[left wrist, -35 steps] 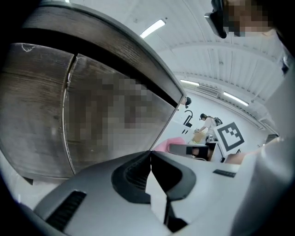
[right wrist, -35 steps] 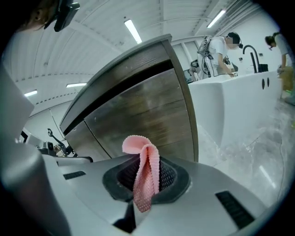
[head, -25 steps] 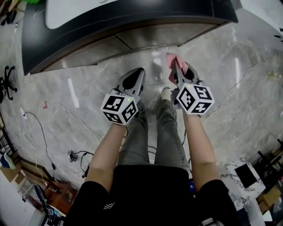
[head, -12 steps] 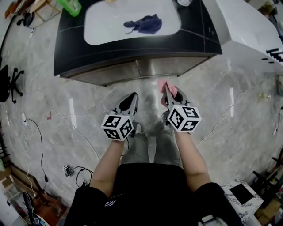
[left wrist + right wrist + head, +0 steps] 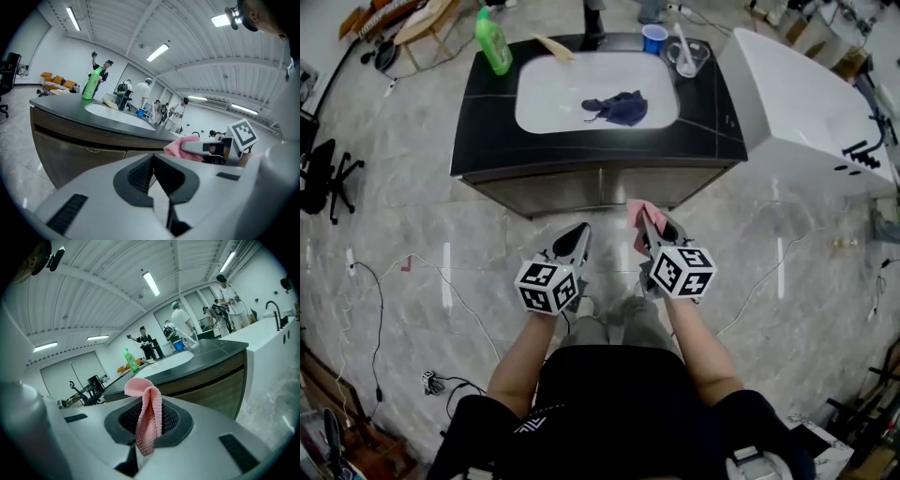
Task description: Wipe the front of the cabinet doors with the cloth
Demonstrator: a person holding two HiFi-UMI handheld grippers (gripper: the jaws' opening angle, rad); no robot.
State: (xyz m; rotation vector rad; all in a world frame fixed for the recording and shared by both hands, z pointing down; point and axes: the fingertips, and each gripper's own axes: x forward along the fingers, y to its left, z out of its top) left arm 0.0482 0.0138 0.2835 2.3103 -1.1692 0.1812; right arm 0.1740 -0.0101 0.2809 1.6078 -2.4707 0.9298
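Pink cloth (image 5: 147, 418) sat pinched in the closed jaws of the right gripper (image 5: 645, 223), with a fold standing up past the tips. Cabinet doors (image 5: 567, 192) lay straight ahead of it, near but not touched. Left gripper (image 5: 579, 234) alongside, jaws together on nothing, a shade farther back.

Black-topped cabinet (image 5: 487, 131) far centre: green bottle (image 5: 494, 42) far left, blue cup (image 5: 654, 38) far right, dark blue rag (image 5: 619, 108) in white basin (image 5: 546, 105).
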